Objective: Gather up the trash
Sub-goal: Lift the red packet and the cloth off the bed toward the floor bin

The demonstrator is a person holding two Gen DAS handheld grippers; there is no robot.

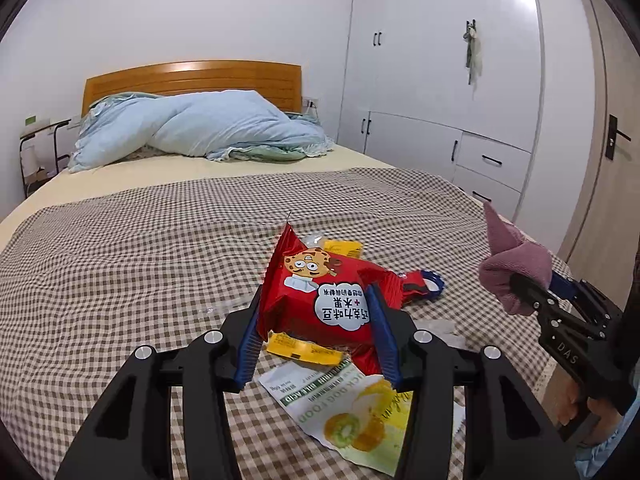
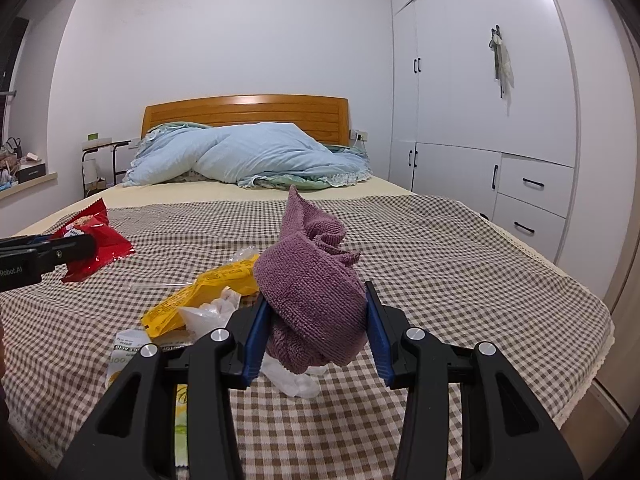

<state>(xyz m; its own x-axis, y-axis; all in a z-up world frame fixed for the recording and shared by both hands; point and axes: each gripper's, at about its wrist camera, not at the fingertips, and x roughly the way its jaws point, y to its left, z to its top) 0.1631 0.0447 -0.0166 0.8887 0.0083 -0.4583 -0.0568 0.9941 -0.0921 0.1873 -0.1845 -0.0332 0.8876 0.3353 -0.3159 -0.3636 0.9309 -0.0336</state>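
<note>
Red snack bag [image 1: 320,300] in my left gripper [image 1: 316,328]: glossy crinkled foil-plastic. Purple cloth [image 2: 316,292] in my right gripper [image 2: 316,332]: matt looped terry, rough nap. Gripper frames look like matt black plastic, bright metal screw heads, ribbed blue pads [image 2: 254,340]. Yellow wrapper [image 2: 200,300] is shiny film; white-green packet [image 1: 340,412] is smooth and printed, semi-gloss. Checked bedspread [image 2: 460,264]: matt woven cloth. Headboard [image 2: 246,114]: varnished wood. Wardrobe [image 2: 480,100]: smooth white satin.
</note>
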